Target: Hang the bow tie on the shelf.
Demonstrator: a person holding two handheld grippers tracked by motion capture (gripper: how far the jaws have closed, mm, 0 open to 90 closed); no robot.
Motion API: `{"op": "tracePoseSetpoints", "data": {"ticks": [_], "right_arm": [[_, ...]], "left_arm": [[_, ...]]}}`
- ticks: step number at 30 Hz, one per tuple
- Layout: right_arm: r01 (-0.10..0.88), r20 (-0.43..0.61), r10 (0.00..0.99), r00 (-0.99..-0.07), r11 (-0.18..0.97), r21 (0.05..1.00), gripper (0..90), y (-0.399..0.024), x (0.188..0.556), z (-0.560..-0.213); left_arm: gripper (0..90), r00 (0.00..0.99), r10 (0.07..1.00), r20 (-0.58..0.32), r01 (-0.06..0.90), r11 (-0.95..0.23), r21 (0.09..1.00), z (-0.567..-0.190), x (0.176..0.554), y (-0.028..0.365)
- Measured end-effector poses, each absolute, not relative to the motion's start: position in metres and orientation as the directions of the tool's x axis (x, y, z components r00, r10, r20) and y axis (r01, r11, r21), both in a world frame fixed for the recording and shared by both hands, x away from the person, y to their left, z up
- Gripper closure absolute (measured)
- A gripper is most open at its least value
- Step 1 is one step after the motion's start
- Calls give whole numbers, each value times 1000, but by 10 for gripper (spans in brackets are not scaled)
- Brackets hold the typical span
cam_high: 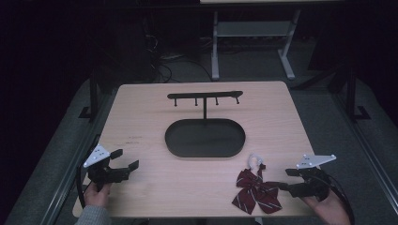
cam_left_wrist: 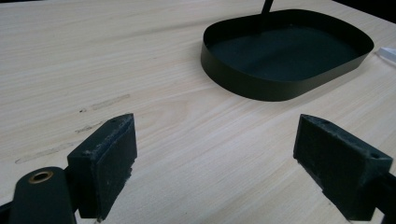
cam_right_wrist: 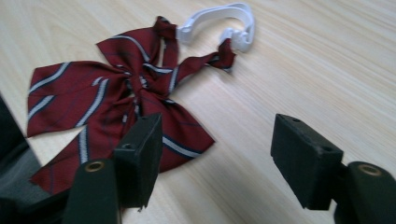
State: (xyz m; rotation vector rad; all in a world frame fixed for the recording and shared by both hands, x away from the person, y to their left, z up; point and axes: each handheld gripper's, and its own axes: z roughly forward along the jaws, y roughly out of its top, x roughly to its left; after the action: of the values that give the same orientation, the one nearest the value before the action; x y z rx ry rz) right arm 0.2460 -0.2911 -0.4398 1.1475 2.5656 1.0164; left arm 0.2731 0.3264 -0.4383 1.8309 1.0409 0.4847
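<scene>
The right gripper (cam_high: 285,180) is wide open, and the red striped bow tie (cam_high: 257,191) lies on the table (cam_high: 155,112) just beside it, at its left jaw. The left gripper (cam_high: 126,159) is wide open too, holding nothing, with the black tray (cam_high: 205,138) ahead of it.

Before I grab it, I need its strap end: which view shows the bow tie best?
The right gripper view: the bow tie lies close, stripes and white strap clear, by the open right hand-held gripper. The high view shows it small. The left gripper view faces the black tray.
</scene>
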Motion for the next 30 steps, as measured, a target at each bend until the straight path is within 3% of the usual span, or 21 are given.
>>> {"op": "tracePoseSetpoints", "data": {"ticks": [18, 30], "right_arm": [[568, 79, 651, -755, 589, 575, 355, -277, 264, -412], [532, 35, 612, -790, 657, 534, 297, -258, 282, -396]], "left_arm": [[129, 559, 823, -103, 447, -194, 873, -438, 272, 327], [129, 558, 823, -102, 447, -196, 873, -438, 272, 327]]}}
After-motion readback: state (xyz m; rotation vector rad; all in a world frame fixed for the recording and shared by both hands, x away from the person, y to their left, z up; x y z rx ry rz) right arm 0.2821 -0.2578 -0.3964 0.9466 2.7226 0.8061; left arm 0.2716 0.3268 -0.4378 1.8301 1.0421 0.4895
